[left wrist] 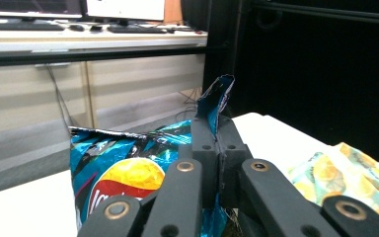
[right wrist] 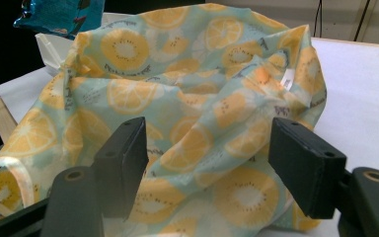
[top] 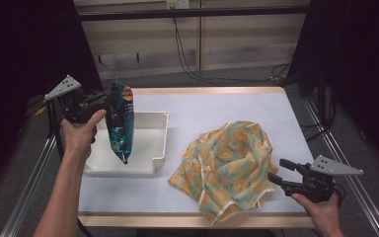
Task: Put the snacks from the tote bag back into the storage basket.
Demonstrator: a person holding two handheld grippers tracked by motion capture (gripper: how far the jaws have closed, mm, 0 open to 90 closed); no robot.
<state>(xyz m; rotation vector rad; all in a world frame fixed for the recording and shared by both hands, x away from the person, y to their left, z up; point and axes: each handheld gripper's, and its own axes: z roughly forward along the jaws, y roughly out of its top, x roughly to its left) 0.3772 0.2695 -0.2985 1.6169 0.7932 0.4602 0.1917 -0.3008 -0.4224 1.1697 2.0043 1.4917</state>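
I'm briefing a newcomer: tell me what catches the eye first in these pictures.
First, the blue chip bag hanging from the shut left gripper above the white tray at the table's left. Next, the lemon-print cloth bunched on the white table at the right front. The right gripper sits at the cloth's edge, jaws open, with the cloth between them.

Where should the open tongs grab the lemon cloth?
Probably the raised fold at the near right edge of the lemon cloth, coming in level from the right, where the right tongs already face it. That ridge stands up off the table, so the open jaws can straddle it.
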